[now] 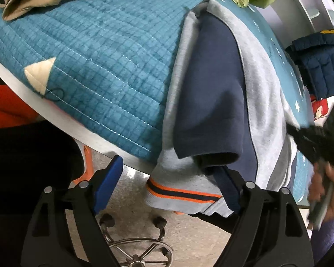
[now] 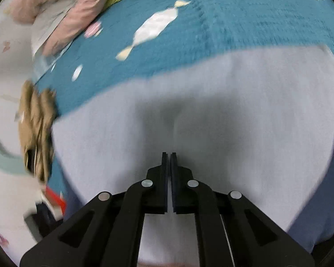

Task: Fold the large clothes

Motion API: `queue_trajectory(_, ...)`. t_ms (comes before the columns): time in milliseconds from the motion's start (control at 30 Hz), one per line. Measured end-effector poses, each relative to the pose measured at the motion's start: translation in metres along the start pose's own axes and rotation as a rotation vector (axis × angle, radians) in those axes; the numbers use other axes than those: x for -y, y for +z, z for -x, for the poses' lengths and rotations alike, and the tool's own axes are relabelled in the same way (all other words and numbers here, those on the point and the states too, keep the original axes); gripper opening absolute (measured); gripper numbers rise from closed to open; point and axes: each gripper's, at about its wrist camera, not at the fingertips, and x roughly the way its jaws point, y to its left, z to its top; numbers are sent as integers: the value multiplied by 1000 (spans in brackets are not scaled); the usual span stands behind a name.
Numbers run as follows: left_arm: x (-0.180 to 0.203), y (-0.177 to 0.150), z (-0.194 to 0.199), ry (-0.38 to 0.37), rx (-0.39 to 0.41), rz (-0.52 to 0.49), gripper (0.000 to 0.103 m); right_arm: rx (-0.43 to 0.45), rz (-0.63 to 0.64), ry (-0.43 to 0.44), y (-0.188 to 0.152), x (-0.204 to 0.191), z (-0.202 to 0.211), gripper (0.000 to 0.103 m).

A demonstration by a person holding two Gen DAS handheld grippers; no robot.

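Already the grey sweatshirt looks partly folded: it lies down the right of the left wrist frame on the blue quilted bench, a navy sleeve laid across it and the striped hem hanging off the near edge. The left claw stands apart, empty, astride that hem. The right claw is pressed together over grey cloth (whether it pinches any, I cannot tell). Further folds seem left.
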Motion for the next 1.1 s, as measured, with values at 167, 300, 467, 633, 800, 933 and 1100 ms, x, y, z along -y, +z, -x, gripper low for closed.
queue_trajectory(167, 3, -2, -3, -3, -3, 11, 83, 2, 5, 14, -44, 10, -10, 0)
queue_trajectory(300, 4, -4, -3, -9, -8, 28, 83, 57, 20, 11, -50, 3, -4, 0)
queue_trajectory(467, 6, -8, -4, -3, -5, 9, 82, 106, 99, 10, -84, -11, 11, 6)
queue_trajectory(633, 17, -10, -7, -25, -10, -39, 65, 133, 185, -10, -114, -19, 10, 8)
queue_trajectory(800, 34, -12, 2, -15, 4, -114, 32, 192, 306, -34, -126, -40, 15, 27)
queue_trajectory(933, 44, -12, 25, -55, 35, -131, 23, 247, 391, 4, -138, -61, 18, 41)
queue_trajectory(1100, 58, -12, 46, -132, 73, -127, 17, 241, 478, 81, -153, -81, 16, 53)
